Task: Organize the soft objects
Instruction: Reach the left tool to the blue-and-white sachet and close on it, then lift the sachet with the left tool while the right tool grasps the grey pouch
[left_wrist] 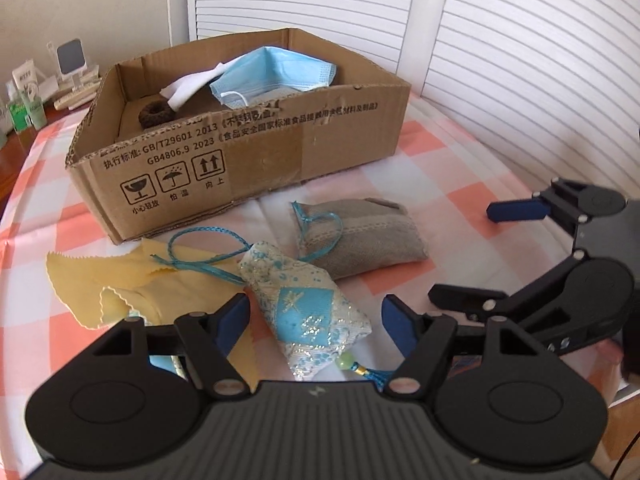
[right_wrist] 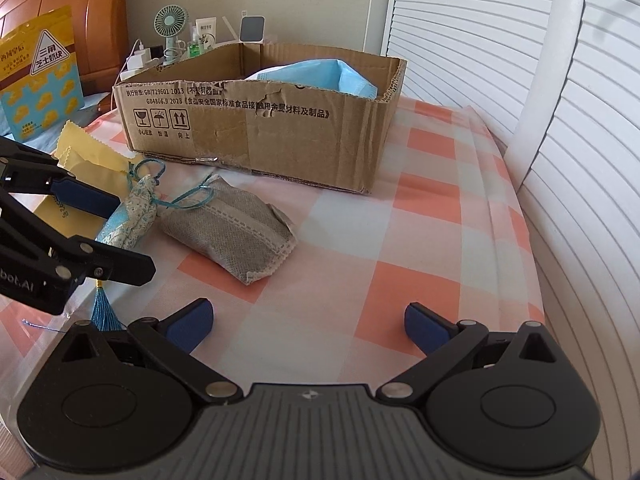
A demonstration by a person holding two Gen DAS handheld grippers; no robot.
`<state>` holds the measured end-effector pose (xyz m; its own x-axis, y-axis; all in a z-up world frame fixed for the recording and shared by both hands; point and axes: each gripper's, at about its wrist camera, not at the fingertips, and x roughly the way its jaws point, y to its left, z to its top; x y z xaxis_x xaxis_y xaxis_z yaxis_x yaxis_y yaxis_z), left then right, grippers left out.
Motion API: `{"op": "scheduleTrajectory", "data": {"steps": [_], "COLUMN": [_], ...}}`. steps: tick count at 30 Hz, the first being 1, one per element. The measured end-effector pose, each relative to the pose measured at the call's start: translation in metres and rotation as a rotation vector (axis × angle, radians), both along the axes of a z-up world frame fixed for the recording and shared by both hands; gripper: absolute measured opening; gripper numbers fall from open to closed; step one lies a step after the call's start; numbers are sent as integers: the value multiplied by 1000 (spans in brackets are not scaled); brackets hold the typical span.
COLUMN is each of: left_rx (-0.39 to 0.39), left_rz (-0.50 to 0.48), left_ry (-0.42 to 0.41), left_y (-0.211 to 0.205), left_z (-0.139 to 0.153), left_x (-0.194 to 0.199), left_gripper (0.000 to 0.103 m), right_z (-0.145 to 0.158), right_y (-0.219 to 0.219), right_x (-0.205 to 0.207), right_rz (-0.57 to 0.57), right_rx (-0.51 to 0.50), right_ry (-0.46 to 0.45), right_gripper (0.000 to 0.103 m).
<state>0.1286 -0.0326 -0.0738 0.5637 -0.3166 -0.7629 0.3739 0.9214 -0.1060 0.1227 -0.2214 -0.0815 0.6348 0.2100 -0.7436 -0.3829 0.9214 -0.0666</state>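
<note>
A blue-and-white embroidered sachet [left_wrist: 308, 308] with a tassel lies on the checked cloth between the pads of my left gripper [left_wrist: 316, 322]. The jaws stand open and clear of the sachet on both sides. Behind it lie a grey fabric pouch [left_wrist: 360, 236] with a blue cord and a yellow cloth [left_wrist: 132, 280]. A cardboard box [left_wrist: 240, 152] at the back holds a blue face mask [left_wrist: 276, 76], a white tissue [left_wrist: 188, 88] and a brown ring [left_wrist: 156, 114]. My right gripper [right_wrist: 310, 326] is open and empty over the cloth, short of the grey pouch [right_wrist: 228, 232]. The sachet [right_wrist: 132, 208] sits in the left gripper [right_wrist: 134, 236].
White louvred doors [right_wrist: 580, 160] and a white rail run along the right edge of the checked surface. Behind the box [right_wrist: 260, 128] are a small fan [right_wrist: 170, 24], bottles and chargers. A yellow-and-blue snack bag [right_wrist: 38, 72] stands at far left.
</note>
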Motion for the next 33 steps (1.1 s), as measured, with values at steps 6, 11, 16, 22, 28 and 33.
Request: {"op": "scheduleTrajectory", "data": {"steps": [6, 11, 16, 22, 28, 33], "left_rx": [-25, -5, 35, 30, 17, 18], "left_rz": [-47, -83, 19, 60, 97, 117], "left_ry": [-4, -6, 27, 14, -12, -47], "left_y": [-11, -19, -13, -16, -5, 3], "left_z": [1, -2, -6, -4, 4, 13], "left_x": [4, 1, -2, -4, -4, -4], "left_gripper": [70, 69, 62, 37, 27, 27], "right_z": [0, 0, 1, 1, 4, 4], "right_y": [1, 0, -2, -1, 8, 18], "right_x": [0, -2, -7, -10, -10, 3], "right_rz": [-2, 10, 28, 38, 102, 189], "right_rx": [3, -1, -6, -7, -35, -45], "right_ry": [-5, -8, -4, -10, -13, -6], "right_gripper": [103, 103, 103, 103, 103, 103]}}
